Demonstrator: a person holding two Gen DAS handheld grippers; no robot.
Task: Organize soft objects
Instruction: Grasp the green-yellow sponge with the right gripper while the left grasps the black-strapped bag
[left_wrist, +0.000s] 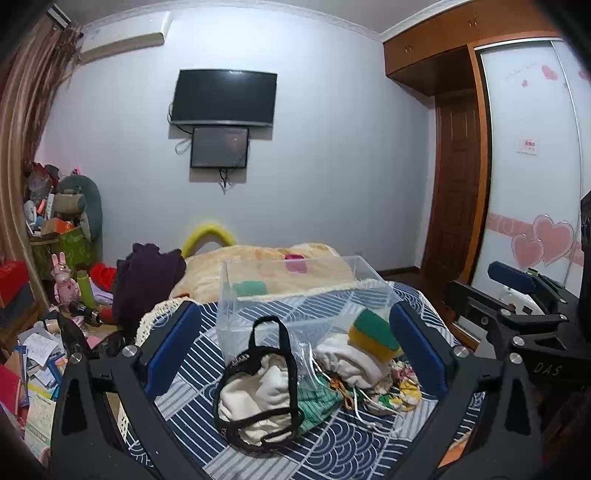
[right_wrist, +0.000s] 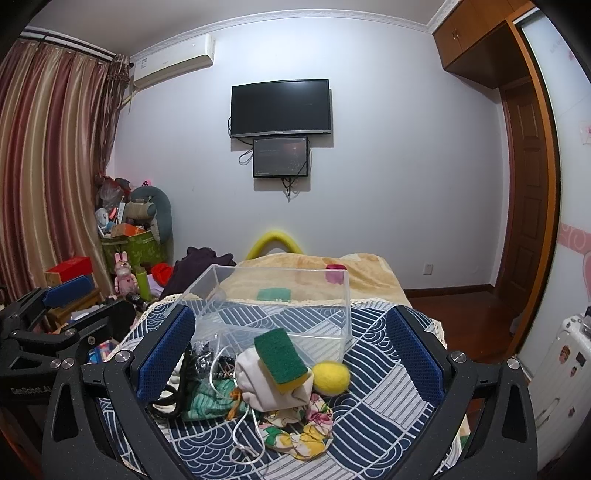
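A pile of soft things lies on the blue patterned cloth (right_wrist: 373, 369) in front of a clear plastic box (right_wrist: 280, 302). It holds a green-and-yellow sponge (right_wrist: 282, 360) on a white drawstring pouch (right_wrist: 266, 387), a yellow felt ball (right_wrist: 331, 376), a green cloth (right_wrist: 210, 402), a floral pouch (right_wrist: 303, 432) and a black-trimmed white bag (left_wrist: 258, 391). The left wrist view also shows the sponge (left_wrist: 373, 334) and box (left_wrist: 295, 291). My left gripper (left_wrist: 295, 347) and right gripper (right_wrist: 291, 358) are open and empty, hovering over the pile.
A beige blanket (right_wrist: 314, 273) covers the bed behind the box, with a pink item (right_wrist: 334, 267) on it. Clutter, boxes and toys (right_wrist: 125, 266) stand on the left. A wooden door and wardrobe (right_wrist: 528, 206) are on the right, a white suitcase (right_wrist: 561, 373) beside it.
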